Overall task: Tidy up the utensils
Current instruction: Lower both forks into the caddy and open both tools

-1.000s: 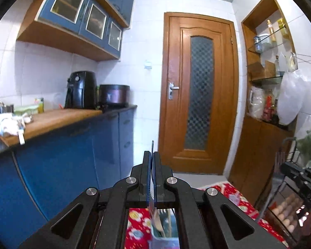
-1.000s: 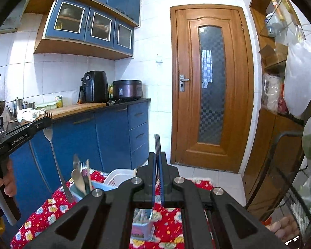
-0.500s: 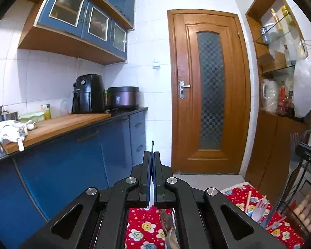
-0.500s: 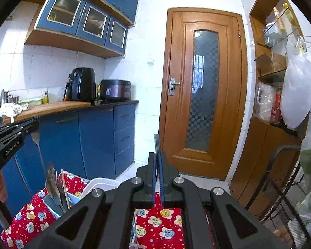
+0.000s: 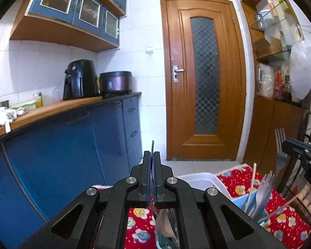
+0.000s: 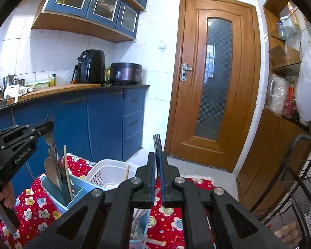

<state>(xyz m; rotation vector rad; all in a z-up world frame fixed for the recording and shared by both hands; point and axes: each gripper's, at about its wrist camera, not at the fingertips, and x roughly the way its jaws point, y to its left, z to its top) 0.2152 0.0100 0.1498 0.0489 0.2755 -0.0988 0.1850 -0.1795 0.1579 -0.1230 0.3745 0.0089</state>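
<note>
My left gripper [image 5: 152,155] is shut on a metal fork [image 5: 152,145], seen edge-on as a thin strip above the tips. In the right wrist view this left gripper [image 6: 46,127] holds that fork [image 6: 49,141] tines up, over a blue caddy [image 6: 51,188] with a wooden spoon, chopsticks and cutlery. My right gripper [image 6: 158,155] is shut on a second fork [image 6: 157,143], its dark tines sticking up past the fingertips. In the left wrist view the right gripper [image 5: 288,143] shows at the right edge with the fork's tines [image 5: 280,133] above it.
A red flowered cloth [image 6: 37,203] covers the table. On it stands a white basket [image 6: 105,172], and a pale holder [image 6: 139,228] sits under my right gripper. Blue cabinets [image 6: 105,124] run along the left, a wooden door [image 6: 213,83] is ahead, and a wire rack [image 6: 296,197] is at the right.
Both grippers have sunk toward the table, still shut on their forks. The cloth, basket and caddies have come further into view. The left gripper's fork now hangs lower over the blue caddy.
</note>
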